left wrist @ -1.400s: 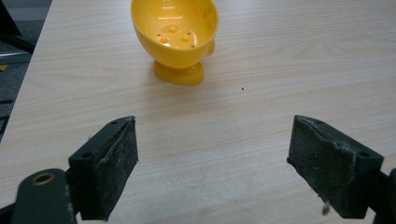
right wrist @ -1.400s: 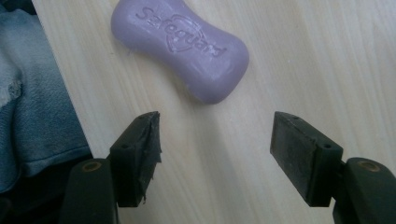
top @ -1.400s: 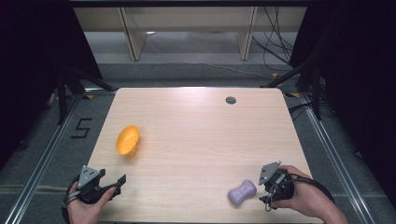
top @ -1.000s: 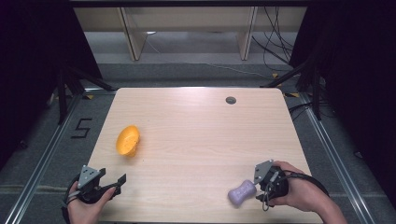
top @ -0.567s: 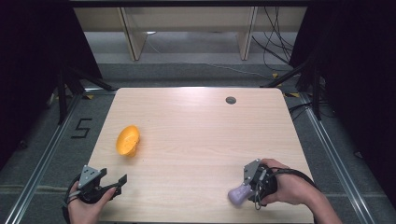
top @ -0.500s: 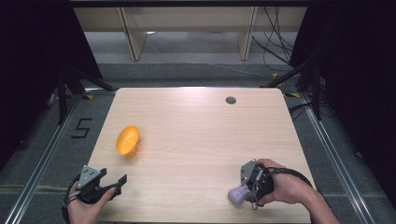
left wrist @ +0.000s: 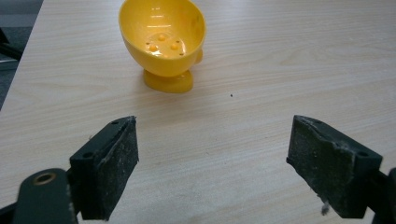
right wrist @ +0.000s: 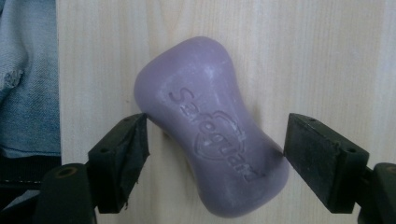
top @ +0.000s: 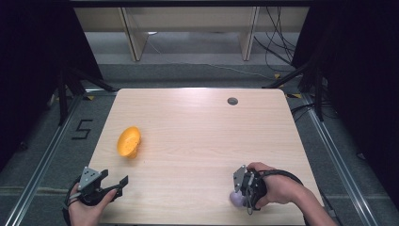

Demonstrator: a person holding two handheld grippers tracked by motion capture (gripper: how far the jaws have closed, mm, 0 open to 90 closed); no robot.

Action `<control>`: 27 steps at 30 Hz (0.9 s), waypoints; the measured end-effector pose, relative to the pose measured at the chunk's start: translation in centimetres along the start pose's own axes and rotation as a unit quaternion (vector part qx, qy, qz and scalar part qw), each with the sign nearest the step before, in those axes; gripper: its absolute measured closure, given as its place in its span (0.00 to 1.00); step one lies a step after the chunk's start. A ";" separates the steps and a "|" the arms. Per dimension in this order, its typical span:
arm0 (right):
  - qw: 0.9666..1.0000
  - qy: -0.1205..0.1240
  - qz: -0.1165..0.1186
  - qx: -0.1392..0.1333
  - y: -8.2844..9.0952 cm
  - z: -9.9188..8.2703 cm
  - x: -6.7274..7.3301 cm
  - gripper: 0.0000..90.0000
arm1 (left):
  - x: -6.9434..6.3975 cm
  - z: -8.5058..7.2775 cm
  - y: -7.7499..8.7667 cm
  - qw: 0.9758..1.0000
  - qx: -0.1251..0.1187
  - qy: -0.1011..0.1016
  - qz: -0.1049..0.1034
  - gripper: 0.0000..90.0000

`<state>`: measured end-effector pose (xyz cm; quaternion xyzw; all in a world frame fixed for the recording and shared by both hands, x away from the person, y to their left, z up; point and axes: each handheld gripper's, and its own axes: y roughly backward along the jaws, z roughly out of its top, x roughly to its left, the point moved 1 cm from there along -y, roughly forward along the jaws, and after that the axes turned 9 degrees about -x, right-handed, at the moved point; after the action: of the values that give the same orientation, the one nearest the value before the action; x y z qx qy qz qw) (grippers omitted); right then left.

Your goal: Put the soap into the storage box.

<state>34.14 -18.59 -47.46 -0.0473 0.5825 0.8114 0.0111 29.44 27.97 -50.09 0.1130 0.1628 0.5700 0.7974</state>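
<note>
A purple soap bar (right wrist: pixel 210 126) with raised lettering lies aslant on the wooden table (top: pixel 197 132) near its front right edge. My right gripper (right wrist: pixel 215 158) points down over the soap bar (top: pixel 234 199). Its jaws have just been opening and now stand wide on either side of the bar's waist, the pads at its sides without squeezing. In the high view a hand holds the right gripper (top: pixel 239 197). My left gripper (left wrist: pixel 212 168) is open and holds nothing. It rests at the front left corner (top: pixel 115 178), facing a yellow footed cup (left wrist: pixel 163 39) that lies tilted farther back (top: pixel 128 141).
A small dark round insert (top: pixel 232 100) sits in the table top near the far edge. Blue denim (right wrist: pixel 28 70) shows just past the table's front edge. Shelf legs and cables stand on the floor behind the table.
The right hand has swung left and down, from beside the soap bar to over it, and its jaws now straddle the bar. The left gripper and the yellow cup have stayed put.
</note>
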 end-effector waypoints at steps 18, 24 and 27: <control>0.997 -0.079 0.007 0.009 -1.1 -0.3 0.4 0.54 | -0.2 -0.1 -0.2 1.000 -0.001 0.006 -0.006 0.17; 0.995 -0.101 0.006 -0.002 -1.1 -0.4 0.4 0.54 | -0.2 -0.1 -0.2 1.000 0.001 0.006 -0.006 0.18; 0.996 -0.094 0.000 -0.004 -1.1 -0.7 0.2 0.54 | -0.2 -0.1 -0.2 1.000 0.003 0.007 -0.005 0.19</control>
<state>34.08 -18.88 -48.73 0.0297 0.5759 0.8143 0.0654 29.49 27.71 -50.19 0.1107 0.1705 0.5659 0.7990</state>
